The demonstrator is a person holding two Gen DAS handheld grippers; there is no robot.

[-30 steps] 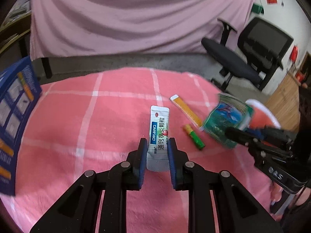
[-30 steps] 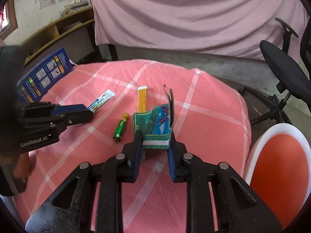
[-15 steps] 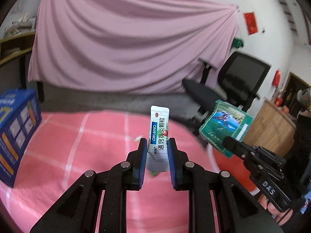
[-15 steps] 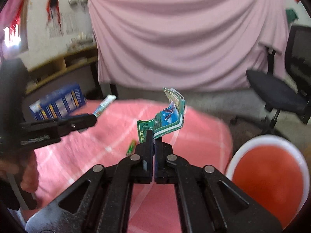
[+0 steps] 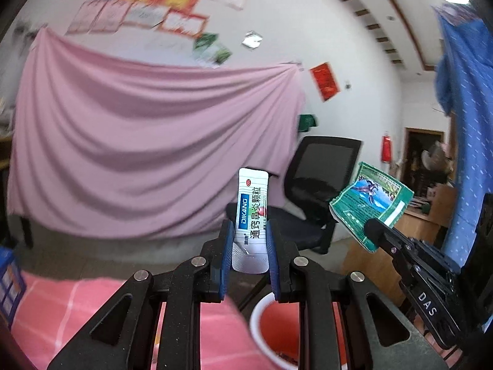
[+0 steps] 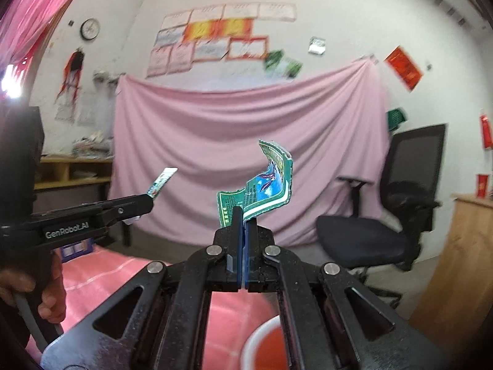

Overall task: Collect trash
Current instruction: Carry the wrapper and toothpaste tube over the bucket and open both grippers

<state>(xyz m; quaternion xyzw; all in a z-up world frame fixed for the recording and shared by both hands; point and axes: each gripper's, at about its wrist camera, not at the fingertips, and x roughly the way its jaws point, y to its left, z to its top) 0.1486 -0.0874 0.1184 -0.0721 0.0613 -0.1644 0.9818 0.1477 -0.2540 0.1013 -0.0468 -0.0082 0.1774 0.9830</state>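
Observation:
My left gripper (image 5: 249, 240) is shut on a white sachet (image 5: 251, 212) with blue and green print, held upright in the air. My right gripper (image 6: 244, 219) is shut on a crumpled green wrapper (image 6: 262, 188) with a blue picture, also raised. In the left wrist view the right gripper (image 5: 374, 226) holds the green wrapper (image 5: 369, 200) at the right. In the right wrist view the left gripper (image 6: 144, 202) holds the sachet (image 6: 160, 182) at the left. A red bin with a white rim (image 5: 277, 330) stands below both grippers; it also shows in the right wrist view (image 6: 262, 348).
The pink checked tablecloth (image 5: 61, 314) lies low at the left. A black office chair (image 5: 317, 191) stands behind, a wooden cabinet (image 6: 456, 265) at the right. A blue box (image 5: 7, 280) sits at the table's far left. A pink drape (image 5: 138, 154) covers the back wall.
Both grippers have risen and tilted up from the table, each carrying its piece of trash, and moved right over the red bin. The battery and orange sachet have dropped out of view.

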